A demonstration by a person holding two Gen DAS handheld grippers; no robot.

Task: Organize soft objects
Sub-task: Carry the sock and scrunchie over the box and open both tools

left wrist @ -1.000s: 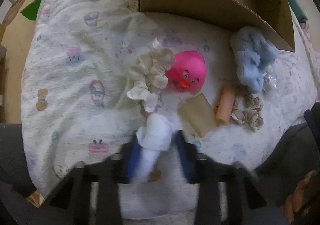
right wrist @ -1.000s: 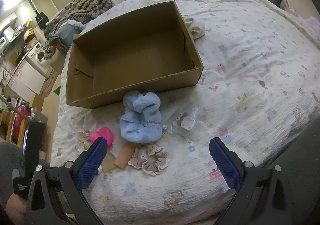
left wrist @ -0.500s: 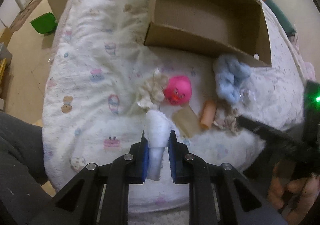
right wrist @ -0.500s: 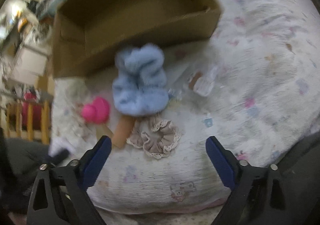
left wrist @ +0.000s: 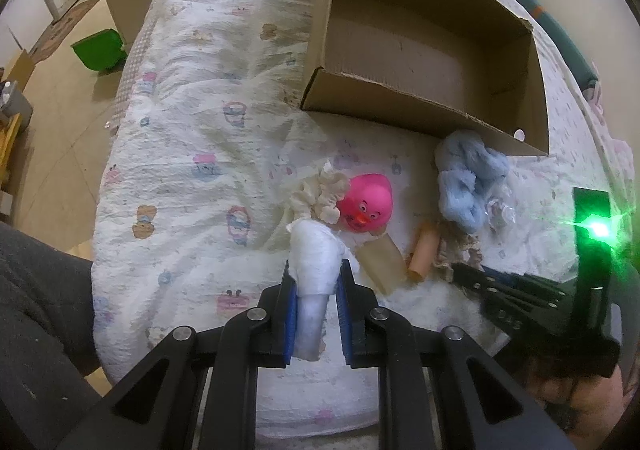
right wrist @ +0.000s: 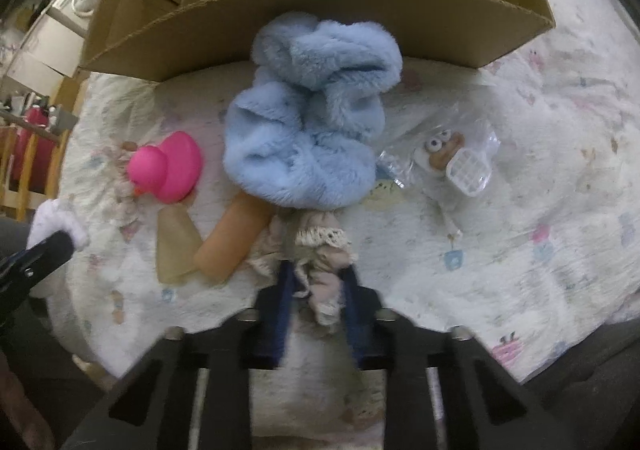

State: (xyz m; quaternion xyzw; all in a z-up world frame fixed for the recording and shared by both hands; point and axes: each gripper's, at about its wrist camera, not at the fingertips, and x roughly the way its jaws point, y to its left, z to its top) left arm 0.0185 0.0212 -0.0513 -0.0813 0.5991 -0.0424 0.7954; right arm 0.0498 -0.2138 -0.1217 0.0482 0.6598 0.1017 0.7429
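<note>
My left gripper [left wrist: 316,278] is shut on a white soft cloth roll [left wrist: 314,250], lifted a little above the printed bed cover [left wrist: 192,153]. My right gripper [right wrist: 318,278] points down at a beige lace scrunchie [right wrist: 320,250]; its jaws are closing, and the blue pads pinch the scrunchie from both sides. A fluffy light-blue piece [right wrist: 308,129] lies just beyond it against the front wall of an open cardboard box [left wrist: 380,105]. A pink rubber duck [left wrist: 366,205] and a cream scrunchie [left wrist: 320,197] lie beyond the left gripper.
An orange cylinder [right wrist: 232,238] and a tan wedge [right wrist: 174,246] lie between the two grippers. A clear bag with a small toy [right wrist: 452,157] sits right of the blue piece. The bed's edge drops to the floor at left, where a green bin [left wrist: 100,49] stands.
The right gripper came down over the beige scrunchie and its wide-open jaws closed onto it. The left gripper rose with the white cloth, bringing more of the box into view.
</note>
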